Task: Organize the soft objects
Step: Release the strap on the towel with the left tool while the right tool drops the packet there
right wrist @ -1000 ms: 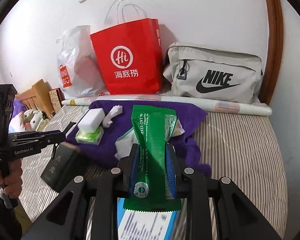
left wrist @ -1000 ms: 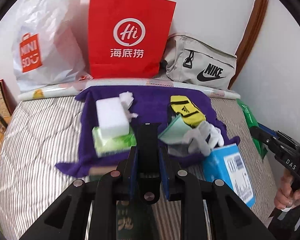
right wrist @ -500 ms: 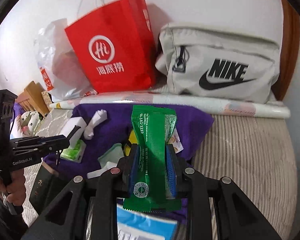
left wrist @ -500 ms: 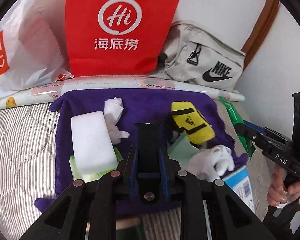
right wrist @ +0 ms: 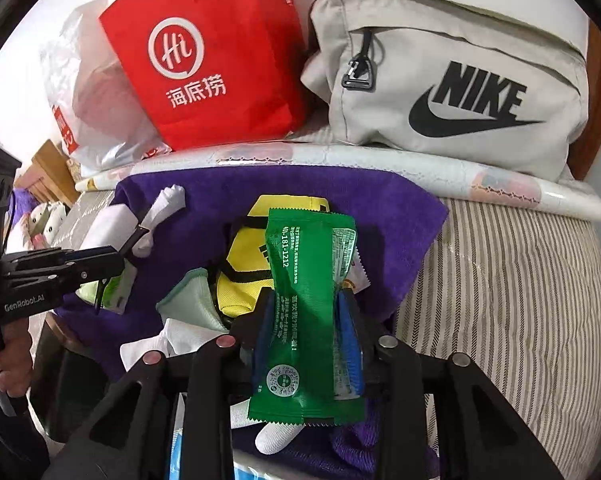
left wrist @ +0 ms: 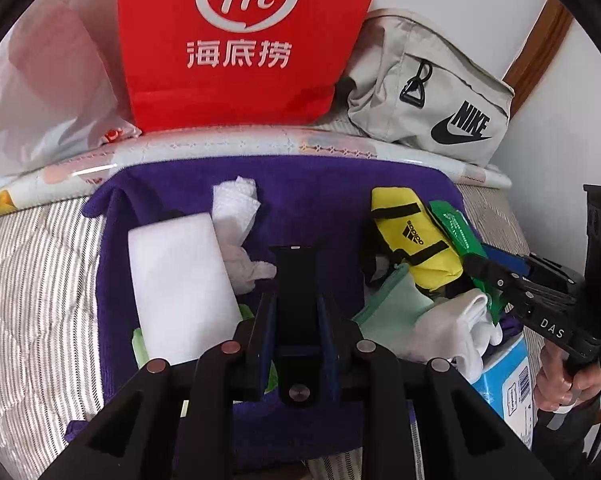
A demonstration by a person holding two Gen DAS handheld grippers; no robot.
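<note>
The bed (right wrist: 508, 280), under a striped cover, carries a purple towel (left wrist: 320, 192) on which the soft objects lie. A red paper bag (left wrist: 236, 40) and a grey Nike pouch (right wrist: 452, 92) stand behind the towel.

On the towel:
- At the left, a white sponge block (left wrist: 176, 280).
- Beside it, crumpled tissue (left wrist: 236, 204).
- At the right, a yellow pouch (left wrist: 416, 244).

The left gripper (left wrist: 296, 304) is over the towel; its jaws are nearly closed on a black flat object (left wrist: 296, 276).

The right gripper (right wrist: 306, 320) is above the yellow pouch. Its jaws are opening, with a green sachet (right wrist: 308, 300) between them, and the pads are at its sides.
</note>
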